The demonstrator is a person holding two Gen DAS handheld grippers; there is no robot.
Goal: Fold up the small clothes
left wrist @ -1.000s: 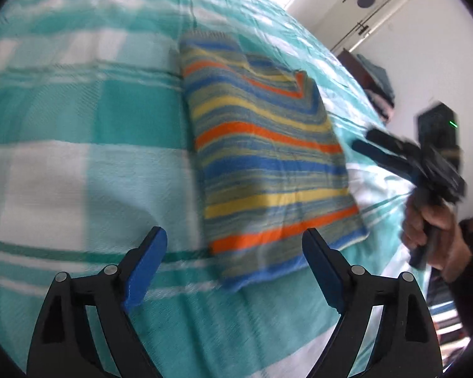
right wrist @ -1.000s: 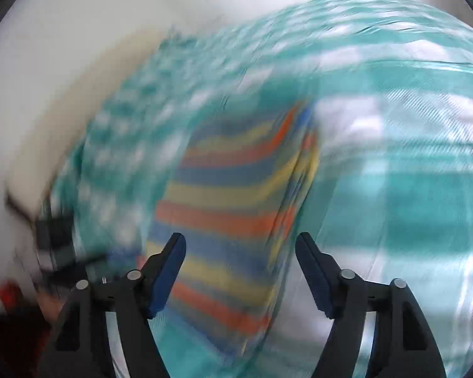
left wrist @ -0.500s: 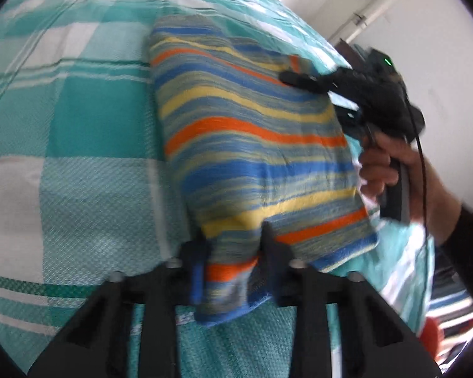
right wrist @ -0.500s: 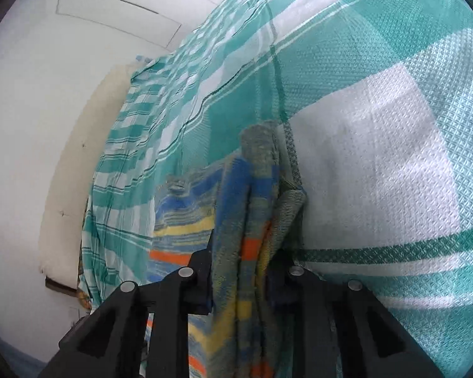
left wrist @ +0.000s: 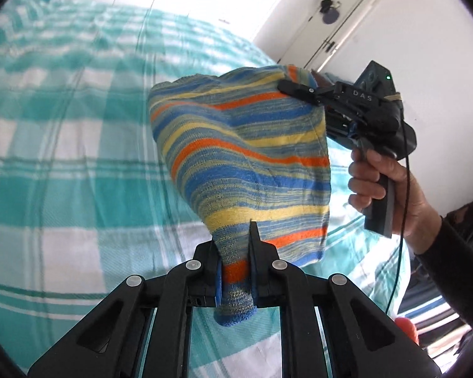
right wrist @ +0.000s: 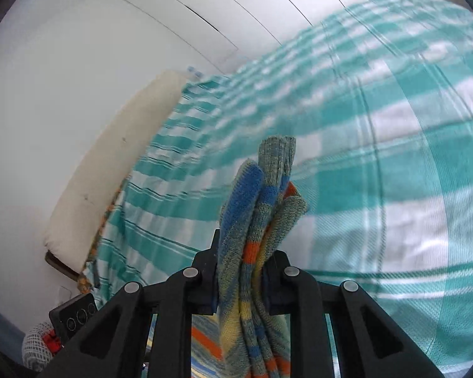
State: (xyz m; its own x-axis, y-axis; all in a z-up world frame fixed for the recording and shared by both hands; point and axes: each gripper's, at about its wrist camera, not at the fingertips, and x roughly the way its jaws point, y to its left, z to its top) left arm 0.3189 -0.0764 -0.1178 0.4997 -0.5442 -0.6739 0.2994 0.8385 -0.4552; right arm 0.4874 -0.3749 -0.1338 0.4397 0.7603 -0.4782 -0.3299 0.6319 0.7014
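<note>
A folded knit garment (left wrist: 246, 145) with blue, orange and yellow stripes hangs in the air above the teal-and-white checked bed cover (left wrist: 63, 126). My left gripper (left wrist: 235, 252) pinches its near bottom corner, its jaws still closing with the cloth pressed between the pads. In the left wrist view my right gripper (left wrist: 299, 89) bites the far top corner, held by a person's hand (left wrist: 384, 182). The right wrist view shows that gripper (right wrist: 242, 252) closing on several bunched layers of the garment (right wrist: 261, 195), which stick up past its fingers.
The bed cover (right wrist: 394, 157) spreads below both grippers. A cream mattress edge (right wrist: 110, 173) runs along the white wall. A white door (left wrist: 334, 31) stands beyond the bed. A dark device with lenses (right wrist: 74, 315) lies low at the left.
Both grippers went from open over the flat garment to shut on opposite corners. They have since risen, lifting the garment off the bed so it hangs between them.
</note>
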